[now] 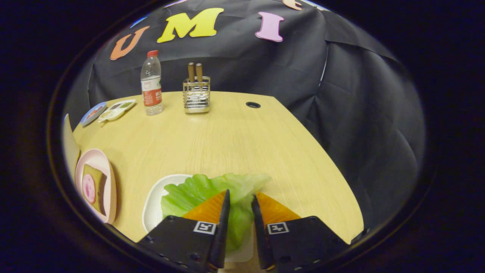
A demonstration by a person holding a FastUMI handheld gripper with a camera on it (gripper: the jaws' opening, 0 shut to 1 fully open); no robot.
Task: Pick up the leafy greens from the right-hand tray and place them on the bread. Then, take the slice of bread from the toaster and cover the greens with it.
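Now: fingers closing in on the lettuce

Spreading across the scene, the wooden table point(235, 140) is carrying everything. Just ahead of the gripper point(240, 200), a white tray point(153, 206) is holding the leafy greens point(212, 189), which are reaching past the tray's far rim onto the table. The fingers are standing narrowly apart with the leaf showing in the gap between them; whether both are pressing on it, I cannot tell. Off to the left, a pink tray point(110, 182) is holding a slice of bread point(94, 185) with a round pink piece lying on it. Beyond, near the wall, a water bottle point(152, 83) and a metal cutlery holder point(196, 94) are standing side by side.
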